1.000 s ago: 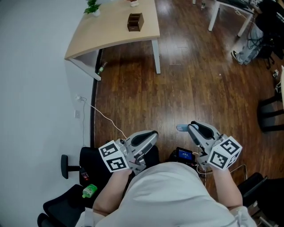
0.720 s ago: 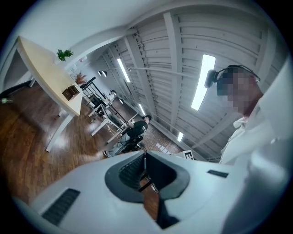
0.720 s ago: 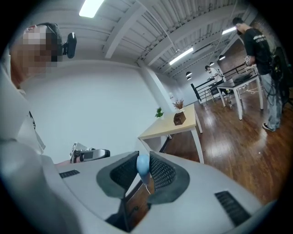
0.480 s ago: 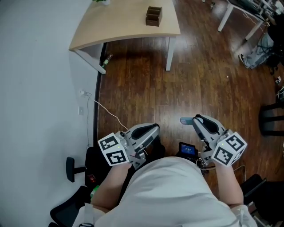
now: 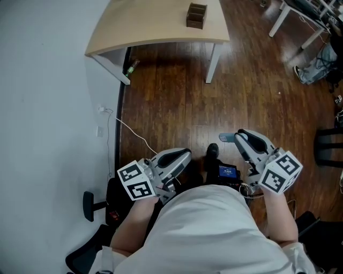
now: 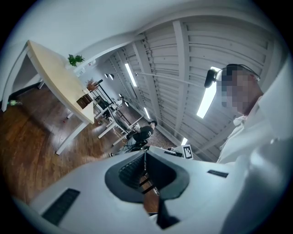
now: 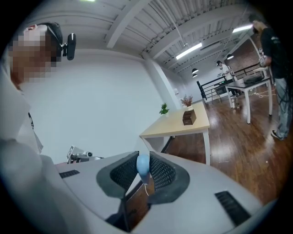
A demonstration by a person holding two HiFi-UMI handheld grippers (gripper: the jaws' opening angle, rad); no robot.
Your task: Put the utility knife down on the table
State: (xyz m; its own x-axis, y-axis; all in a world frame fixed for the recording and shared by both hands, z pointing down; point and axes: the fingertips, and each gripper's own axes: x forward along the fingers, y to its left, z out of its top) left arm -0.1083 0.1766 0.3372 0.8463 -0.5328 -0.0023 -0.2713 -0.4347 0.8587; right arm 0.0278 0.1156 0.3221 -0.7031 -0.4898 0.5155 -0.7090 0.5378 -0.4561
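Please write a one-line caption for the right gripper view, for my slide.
Right gripper shut on a light-blue utility knife, facing a pale wooden table.

Light wooden table (image 5: 155, 27); brown box (image 5: 196, 15) on top

The table (image 5: 155, 27) has a pale beige top and white legs; the box (image 5: 196, 15) on it is dark brown. Beside the table the floor (image 5: 171, 101) is glossy red-brown planks, crossed by a white cable (image 5: 128, 130). The left gripper (image 5: 182, 159) and right gripper (image 5: 238, 136) are light grey with black-and-white marker cubes. The utility knife (image 7: 143, 164) shows pale blue.
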